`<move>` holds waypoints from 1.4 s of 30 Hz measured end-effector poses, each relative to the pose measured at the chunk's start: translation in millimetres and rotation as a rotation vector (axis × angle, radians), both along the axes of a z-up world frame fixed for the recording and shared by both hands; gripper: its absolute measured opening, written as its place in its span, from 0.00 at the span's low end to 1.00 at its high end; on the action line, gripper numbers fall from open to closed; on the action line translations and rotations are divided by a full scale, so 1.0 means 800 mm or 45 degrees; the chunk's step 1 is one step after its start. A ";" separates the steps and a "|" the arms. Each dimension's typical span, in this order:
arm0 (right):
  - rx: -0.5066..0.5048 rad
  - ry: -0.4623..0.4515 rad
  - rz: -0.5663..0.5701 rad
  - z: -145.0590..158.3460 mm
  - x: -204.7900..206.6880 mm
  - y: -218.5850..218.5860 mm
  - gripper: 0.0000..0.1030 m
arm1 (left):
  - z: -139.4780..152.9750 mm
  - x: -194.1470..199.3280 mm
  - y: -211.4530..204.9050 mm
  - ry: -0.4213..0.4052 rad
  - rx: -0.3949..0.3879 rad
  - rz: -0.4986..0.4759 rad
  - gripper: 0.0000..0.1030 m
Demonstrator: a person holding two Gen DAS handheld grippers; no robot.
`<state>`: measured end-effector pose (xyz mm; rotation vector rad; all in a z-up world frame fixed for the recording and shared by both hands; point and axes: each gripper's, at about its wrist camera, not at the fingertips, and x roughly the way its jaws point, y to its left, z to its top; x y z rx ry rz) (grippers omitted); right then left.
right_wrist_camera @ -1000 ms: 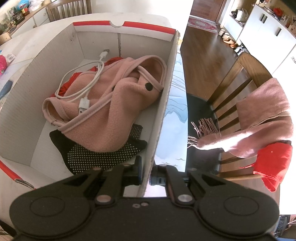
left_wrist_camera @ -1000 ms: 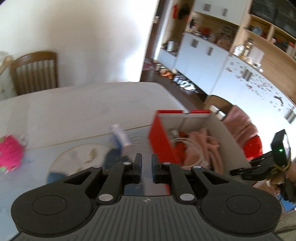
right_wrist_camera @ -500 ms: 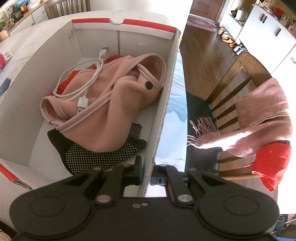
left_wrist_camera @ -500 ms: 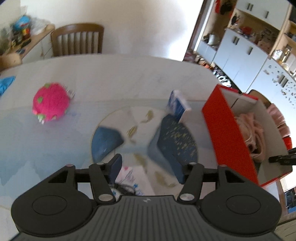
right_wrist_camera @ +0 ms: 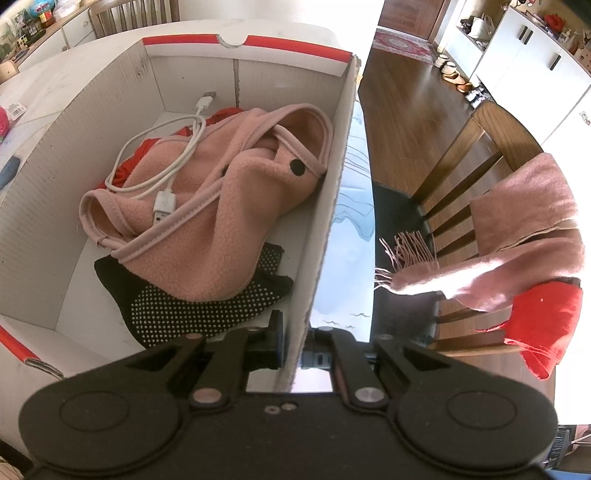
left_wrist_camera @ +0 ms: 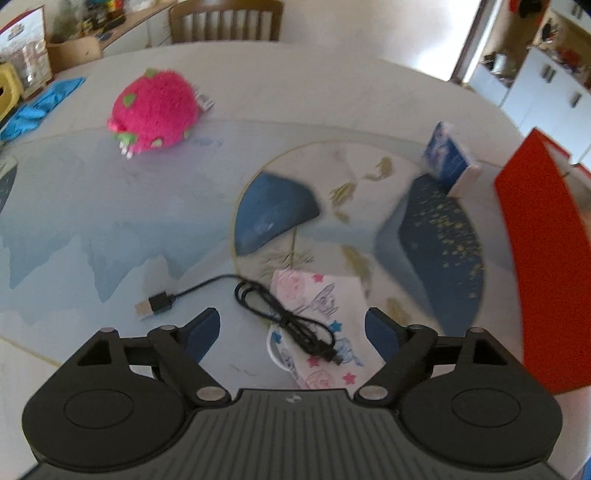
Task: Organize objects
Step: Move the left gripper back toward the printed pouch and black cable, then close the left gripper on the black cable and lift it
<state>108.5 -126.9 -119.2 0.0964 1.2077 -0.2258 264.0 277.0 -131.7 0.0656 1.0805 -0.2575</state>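
Note:
My left gripper (left_wrist_camera: 291,332) is open and empty, low over a coiled black USB cable (left_wrist_camera: 284,314) that lies partly on a pink patterned cloth (left_wrist_camera: 317,325). A pink plush toy (left_wrist_camera: 155,109) sits far left on the table. A blue pack (left_wrist_camera: 448,157) stands near the red cardboard box (left_wrist_camera: 543,258). My right gripper (right_wrist_camera: 295,343) is shut on the box's right wall (right_wrist_camera: 328,206). Inside the box lie a pink fleece garment (right_wrist_camera: 229,214), a white cable (right_wrist_camera: 166,173), a black dotted sock (right_wrist_camera: 192,306) and a red cloth (right_wrist_camera: 147,147).
The table carries a printed cover with a round blue motif (left_wrist_camera: 369,236). A blue cloth (left_wrist_camera: 40,107) lies at the far left edge. A wooden chair (left_wrist_camera: 225,18) stands behind the table. Another chair (right_wrist_camera: 480,177), draped with a pink scarf (right_wrist_camera: 517,236) and red fabric (right_wrist_camera: 543,325), stands right of the box.
My left gripper has opened and swung left and down from the box to over the black cable and pink cloth. My right gripper stays clamped on the box wall.

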 end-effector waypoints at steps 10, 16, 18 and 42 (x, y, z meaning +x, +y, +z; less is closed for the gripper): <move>-0.003 0.003 0.004 -0.001 -0.001 0.000 0.06 | -0.028 0.011 -0.007 0.067 0.074 0.090 0.83; -0.002 0.003 0.004 -0.001 -0.001 0.001 0.06 | -0.030 0.014 -0.003 0.038 0.088 0.125 0.83; -0.003 0.003 0.005 -0.001 -0.001 0.001 0.06 | -0.030 0.014 -0.001 0.031 0.087 0.134 0.83; -0.002 0.002 0.003 -0.003 -0.001 0.001 0.06 | 0.009 0.006 0.047 -0.043 -0.004 0.131 0.07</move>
